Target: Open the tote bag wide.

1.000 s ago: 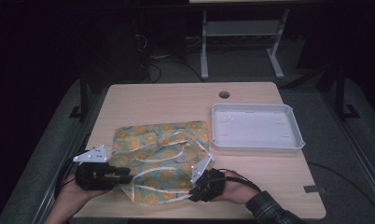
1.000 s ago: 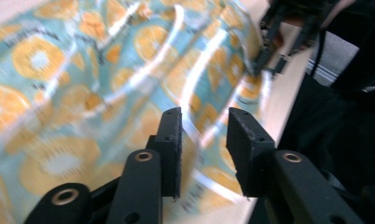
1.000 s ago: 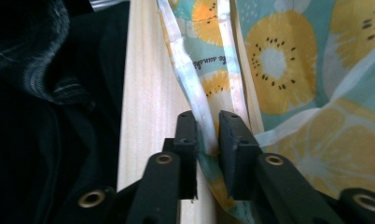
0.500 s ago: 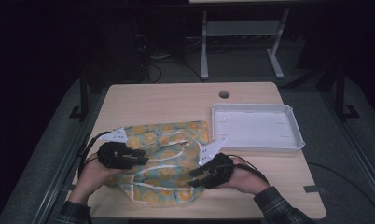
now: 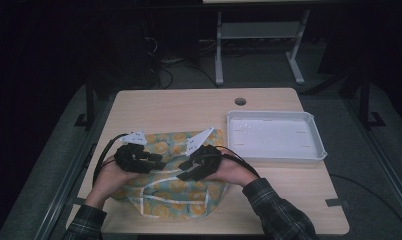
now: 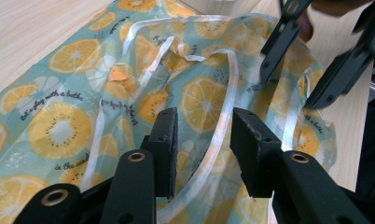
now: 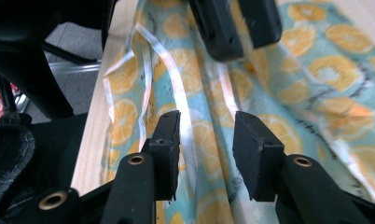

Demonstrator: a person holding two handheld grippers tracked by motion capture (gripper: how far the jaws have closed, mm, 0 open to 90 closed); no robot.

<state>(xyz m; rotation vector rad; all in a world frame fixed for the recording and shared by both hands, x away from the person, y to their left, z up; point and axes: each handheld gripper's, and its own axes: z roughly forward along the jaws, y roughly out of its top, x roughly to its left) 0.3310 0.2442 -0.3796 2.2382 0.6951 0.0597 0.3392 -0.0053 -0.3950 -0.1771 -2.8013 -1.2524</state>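
Dark floor and black cabling surround a light wooden bench (image 5: pixel 189 107), behind which stands a grey metal frame (image 5: pixel 259 45). On the bench's near half lies a crumpled cloth bag (image 5: pixel 174 192) printed with orange and lemon slices on pale blue-green and trimmed with white ribbon straps (image 6: pixel 223 116). To its right, just apart from the fabric, sits a shallow white tray (image 5: pixel 274 135), and a round cable hole (image 5: pixel 240 101) opens in the bench top beyond it.

A person's forearms in plaid sleeves come in from the near edge. The left gripper (image 5: pixel 156 161) hangs over the bag's left part, the right gripper (image 5: pixel 185 169) over its middle, and the two sit close together, pointing toward each other.

In the left gripper view, the fingers (image 6: pixel 164 140) stand partly apart with a white ribbon strap running through the gap below them; the pads do not press on it, and nothing is gripped. They have just been opening a little. The other gripper's black fingers (image 6: pixel 279 42) show farther off at the upper right, above the fabric.

In the right gripper view, the fingers (image 7: pixel 167 144) are likewise partly apart above a fold of the bag and a strap, clamping nothing. They have widened over the last moment, with only loose cloth beneath the gap.
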